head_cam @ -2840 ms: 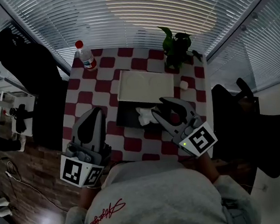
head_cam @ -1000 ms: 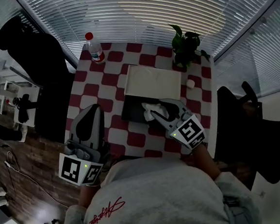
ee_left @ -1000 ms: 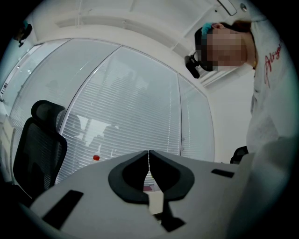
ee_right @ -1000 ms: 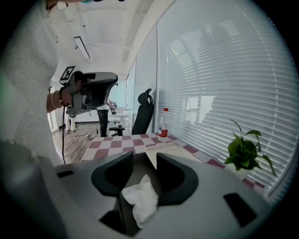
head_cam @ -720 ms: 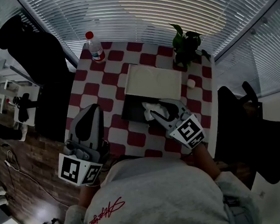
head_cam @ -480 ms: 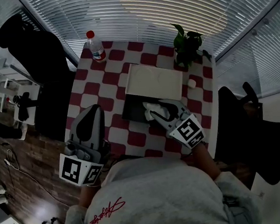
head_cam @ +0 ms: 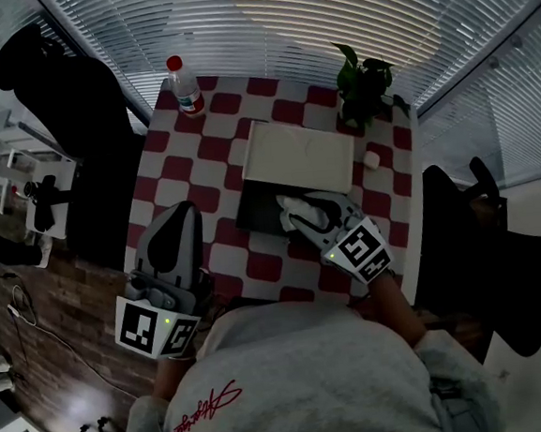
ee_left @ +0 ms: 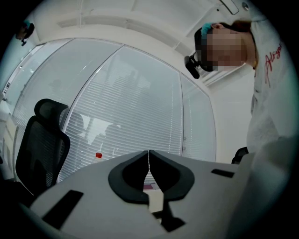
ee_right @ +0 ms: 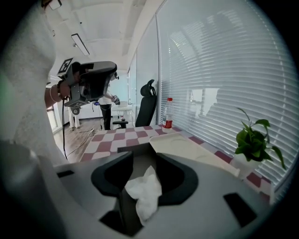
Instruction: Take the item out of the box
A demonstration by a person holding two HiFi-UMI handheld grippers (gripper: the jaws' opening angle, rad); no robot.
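Tissue (ee_right: 144, 192) crumpled, long axis along clamping right gripper (head_cam: 301, 219) jaws, tip forward over box (head_cam: 250, 214); left gripper (ee_left: 149, 158) closed, empty.

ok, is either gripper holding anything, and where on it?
Right gripper shut on the white tissue, pinching a crumpled fold, above the box. Left gripper shut, empty.

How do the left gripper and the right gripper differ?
The left gripper grips nothing; the right gripper grips a crumpled white tissue. The left gripper hovers at the red-and-white checkered table's near corner; the right gripper is over the open dark box. Both are shut.
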